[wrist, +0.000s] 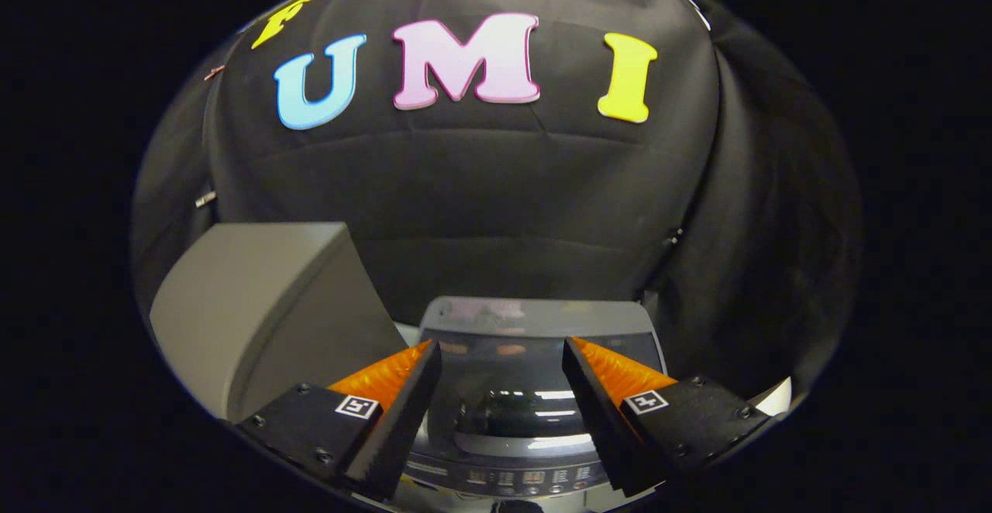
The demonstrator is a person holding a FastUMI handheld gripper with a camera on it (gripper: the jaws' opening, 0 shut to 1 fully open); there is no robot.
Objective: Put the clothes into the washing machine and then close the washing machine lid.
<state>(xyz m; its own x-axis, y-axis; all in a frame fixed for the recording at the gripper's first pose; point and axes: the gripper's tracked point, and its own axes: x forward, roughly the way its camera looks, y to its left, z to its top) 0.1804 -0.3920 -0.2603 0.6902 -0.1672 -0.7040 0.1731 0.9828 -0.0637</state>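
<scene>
A small grey top-loading washing machine (pixel 535 318) stands below and just ahead of my fingers. Its dark glass lid (pixel 508 408) lies flat on top, with light reflections on it. A control panel (pixel 527 478) runs along its near edge. My gripper (pixel 502 345) hovers above the lid, open, with nothing between its fingers. The left finger (pixel 403 412) and right finger (pixel 601 412) frame the glass window. I can see no clothes here.
A tall grey box (pixel 256 304) stands close to the left of the machine, higher than its top. A white corner of something (pixel 775 398) shows beyond the right finger. The black cloth wall (pixel 504 211) hangs right behind the machine.
</scene>
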